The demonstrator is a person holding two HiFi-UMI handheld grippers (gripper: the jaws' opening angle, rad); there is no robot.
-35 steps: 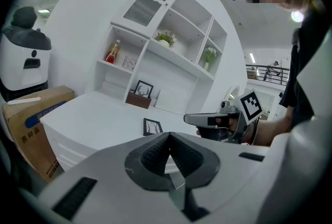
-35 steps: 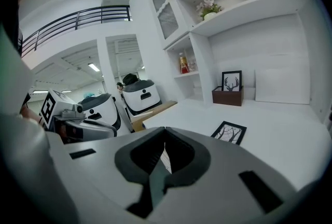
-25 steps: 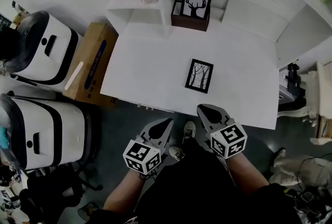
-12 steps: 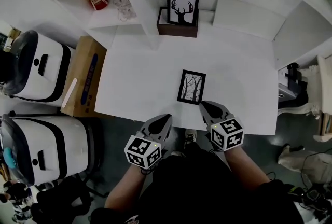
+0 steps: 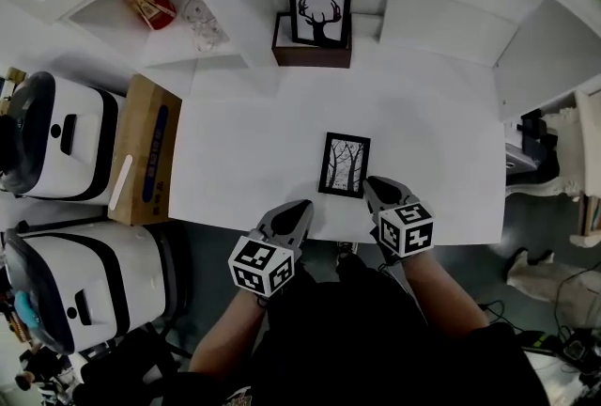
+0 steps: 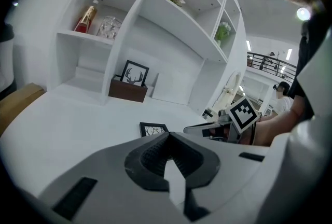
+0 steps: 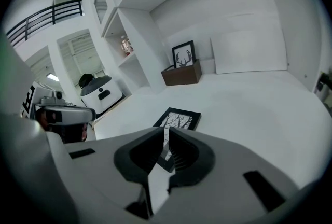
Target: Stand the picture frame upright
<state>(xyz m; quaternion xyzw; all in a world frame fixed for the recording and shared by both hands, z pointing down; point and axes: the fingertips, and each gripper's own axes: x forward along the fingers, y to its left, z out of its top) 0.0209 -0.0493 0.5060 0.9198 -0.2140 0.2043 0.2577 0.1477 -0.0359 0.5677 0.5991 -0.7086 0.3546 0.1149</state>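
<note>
The picture frame (image 5: 345, 164) has no claw on it yet. The right gripper (image 5: 377, 187), its jaws pinched to a bare slit with nothing in them, sits just beside the frame's 5 o'clock corner. The left gripper (image 5: 298, 210), jaws fully together and likewise empty, is near the frame at its 7 o'clock, over the front edge of the white table (image 5: 244, 150). Outward from the two claws, the frame lies flat and face up around the middle of the table, somewhat toward the near edge. Well beyond it at 12 o'clock a deer picture (image 5: 320, 11) stands upright in a brown box (image 5: 311, 54) against the back. By my reading the task is only at the approach. Taking hold of an edge, tipping the frame up and setting it to stand all remain. Its long axis runs from 12 to 6 o'clock in the head view, leaning slightly off that line, with a short edge toward the person.
</note>
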